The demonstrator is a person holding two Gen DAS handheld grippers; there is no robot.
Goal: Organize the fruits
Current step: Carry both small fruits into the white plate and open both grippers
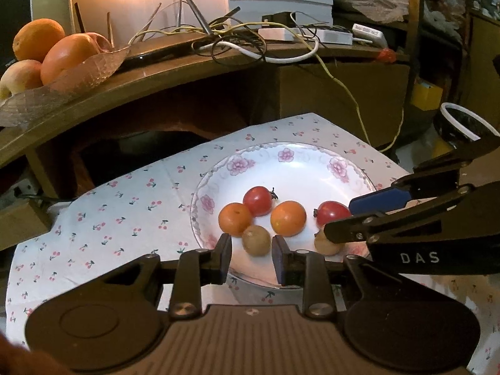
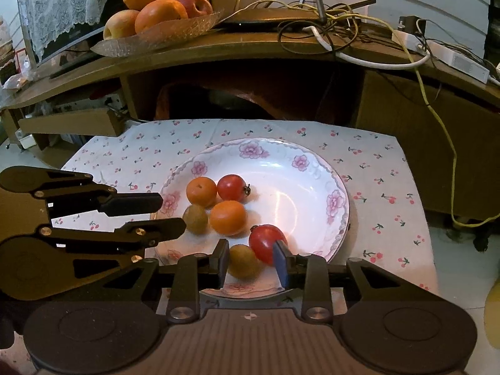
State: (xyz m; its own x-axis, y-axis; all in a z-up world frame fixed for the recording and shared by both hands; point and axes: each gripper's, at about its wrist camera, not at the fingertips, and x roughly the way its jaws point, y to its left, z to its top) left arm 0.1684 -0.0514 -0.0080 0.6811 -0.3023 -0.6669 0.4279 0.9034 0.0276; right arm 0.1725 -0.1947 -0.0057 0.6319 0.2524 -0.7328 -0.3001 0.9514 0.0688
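Note:
A white floral plate [image 1: 312, 168] [image 2: 300, 193] holds two small oranges [image 1: 235, 218] [image 2: 228, 217], two red tomatoes [image 1: 258, 200] [image 2: 232, 187] and two small brown-green fruits. My left gripper [image 1: 251, 247] is open with one brown-green fruit [image 1: 256, 240] between its fingertips. My right gripper [image 2: 250, 257] is open around the other brown-green fruit [image 2: 243, 261], with a red tomato [image 2: 265, 242] against its right finger. The right gripper also shows in the left wrist view [image 1: 339, 220], and the left gripper in the right wrist view [image 2: 168, 215].
The plate sits on a cherry-print cloth [image 1: 125, 218] [image 2: 390, 187]. A wooden shelf [image 1: 156, 75] behind carries a glass dish [image 1: 62, 84] [image 2: 175, 31] of large oranges and apples, and tangled cables [image 1: 250, 40]. A black bucket [image 1: 462, 128] stands at the right.

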